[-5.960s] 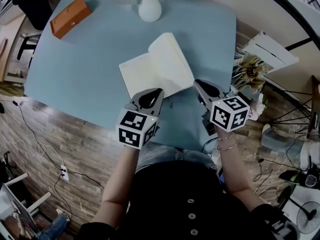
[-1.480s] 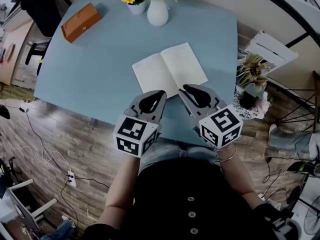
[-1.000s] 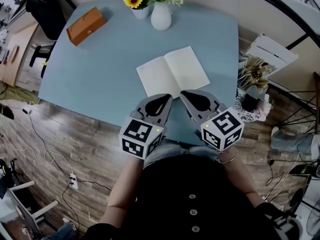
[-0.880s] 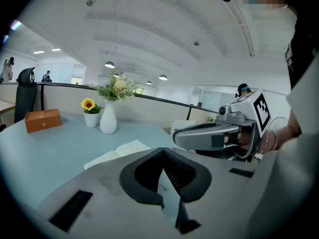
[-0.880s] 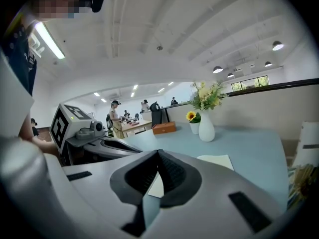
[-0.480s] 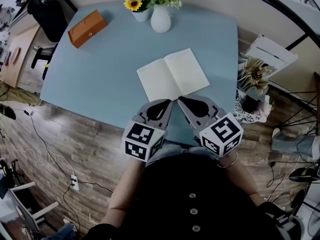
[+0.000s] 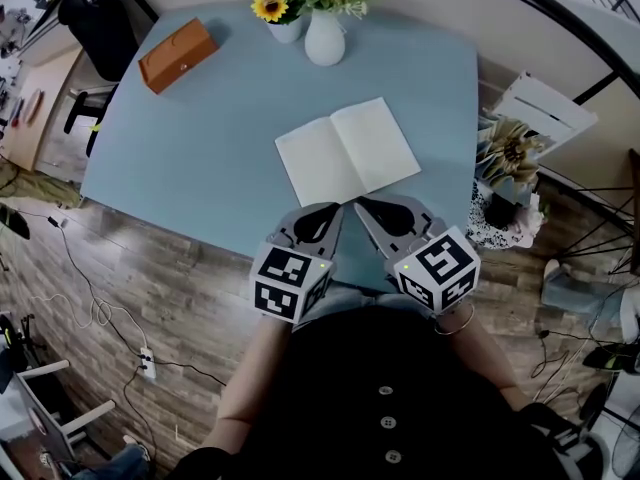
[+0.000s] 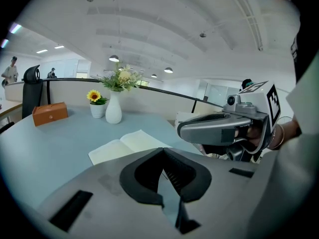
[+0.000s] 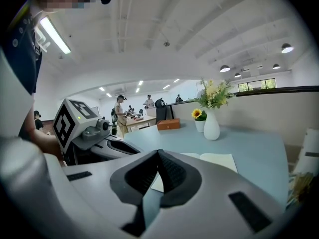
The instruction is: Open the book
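Book (image 7: 347, 151) lay open, blank pages up, flat on blue table (image 7: 200, 148), nearer than white vase (image 7: 325, 40). Left gripper (image 7: 331, 210) and right gripper (image 7: 362, 209) hovered side by side at near table edge, clear of book. Both had jaws pressed together, nothing between. Orange box (image 7: 177, 54) sat at far left corner.

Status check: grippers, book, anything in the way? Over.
Left gripper shut, empty; right gripper shut, empty; both at near edge of blue table. Cream-paged book lies open flat, untouched. Nothing in the way.
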The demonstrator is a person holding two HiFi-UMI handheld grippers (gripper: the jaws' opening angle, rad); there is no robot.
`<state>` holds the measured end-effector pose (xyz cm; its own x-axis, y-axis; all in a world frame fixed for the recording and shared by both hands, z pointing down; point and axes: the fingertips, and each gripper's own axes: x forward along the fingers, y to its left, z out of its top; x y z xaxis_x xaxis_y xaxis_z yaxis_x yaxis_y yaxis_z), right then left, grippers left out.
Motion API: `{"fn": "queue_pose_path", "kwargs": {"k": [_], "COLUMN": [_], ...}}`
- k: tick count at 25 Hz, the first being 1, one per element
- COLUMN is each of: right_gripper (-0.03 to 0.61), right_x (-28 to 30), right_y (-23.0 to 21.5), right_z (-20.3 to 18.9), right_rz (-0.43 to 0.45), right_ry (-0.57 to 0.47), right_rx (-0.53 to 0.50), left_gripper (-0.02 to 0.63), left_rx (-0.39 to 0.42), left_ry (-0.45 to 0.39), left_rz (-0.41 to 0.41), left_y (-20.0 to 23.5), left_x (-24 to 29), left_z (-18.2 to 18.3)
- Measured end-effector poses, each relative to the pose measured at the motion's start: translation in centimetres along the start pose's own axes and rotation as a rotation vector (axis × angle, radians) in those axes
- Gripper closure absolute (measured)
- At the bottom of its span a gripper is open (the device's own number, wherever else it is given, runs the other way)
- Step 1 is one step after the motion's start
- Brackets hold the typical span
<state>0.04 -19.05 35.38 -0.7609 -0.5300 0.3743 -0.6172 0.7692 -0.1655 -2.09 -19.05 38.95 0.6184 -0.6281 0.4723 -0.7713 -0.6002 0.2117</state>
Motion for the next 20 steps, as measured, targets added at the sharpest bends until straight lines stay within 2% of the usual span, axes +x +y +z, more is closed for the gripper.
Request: {"fn": "queue_pose_path", "kwargs": {"k": [8,20], "right_gripper": [0.577,0.577], "right_x": [0.06,0.14], "right_y": [0.06,-0.4], "right_z": [-0.08,-0.26], "right_rz": [0.0,0.003], "right_ry": [0.008,0.016], "right_rx": [-0.018,-0.014], "left_gripper": [0.601,0.601], "left_rx": [-0.029,-0.034], "left_ry": [-0.035,-0.028], "left_rz": [-0.035,-0.034], "left_y": [-0.45,-0.23], "left_x": [-0.18,0.23], "left_z": [0.29,0.08]}}
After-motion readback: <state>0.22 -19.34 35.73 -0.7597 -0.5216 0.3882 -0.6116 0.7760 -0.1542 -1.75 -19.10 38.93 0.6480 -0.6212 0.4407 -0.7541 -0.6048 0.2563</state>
